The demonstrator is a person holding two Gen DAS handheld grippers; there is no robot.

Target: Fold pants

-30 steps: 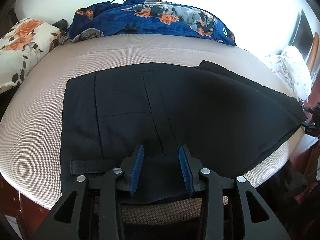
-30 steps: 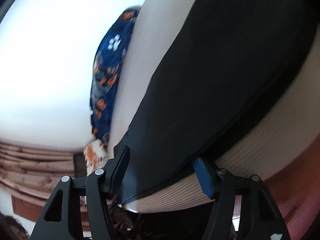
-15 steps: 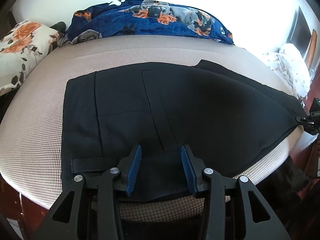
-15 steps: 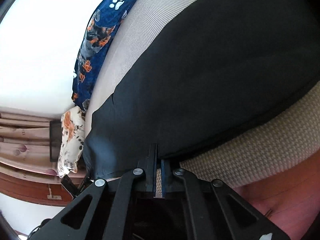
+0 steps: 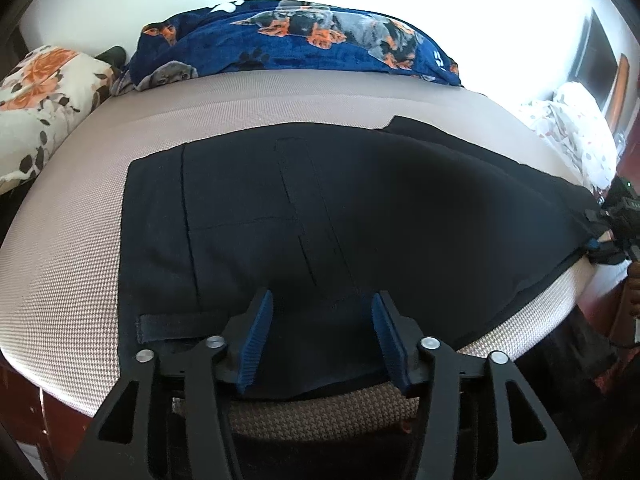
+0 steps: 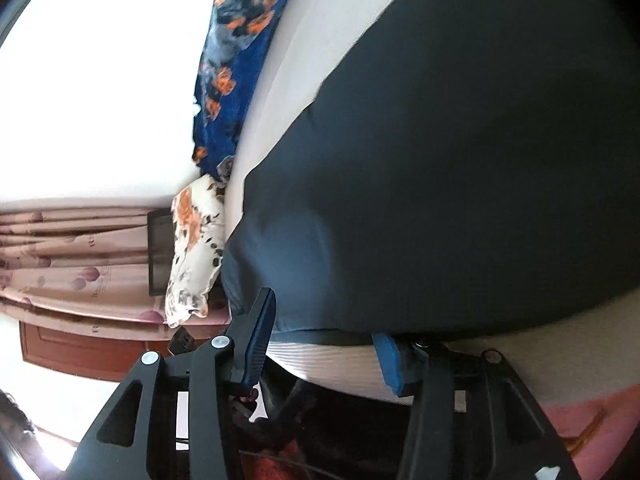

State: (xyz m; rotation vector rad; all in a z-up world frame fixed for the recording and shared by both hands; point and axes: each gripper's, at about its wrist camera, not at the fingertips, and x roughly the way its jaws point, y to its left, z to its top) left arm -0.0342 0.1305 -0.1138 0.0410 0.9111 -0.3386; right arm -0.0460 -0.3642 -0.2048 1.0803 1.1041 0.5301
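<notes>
Black cloth pants (image 5: 360, 216) lie flat on the beige woven bed (image 5: 68, 248) (ready for folding). Left gripper (image 5: 322, 332) and right gripper (image 6: 324, 334) are opening at opposite edges, nothing pinched.

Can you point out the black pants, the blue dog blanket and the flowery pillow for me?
black pants (image 5: 248, 196): left wrist view, flat fabric near the waistband.
blue dog blanket (image 5: 296, 48): left wrist view, its middle folds.
flowery pillow (image 5: 40, 96): left wrist view, its orange-flowered front.
</notes>
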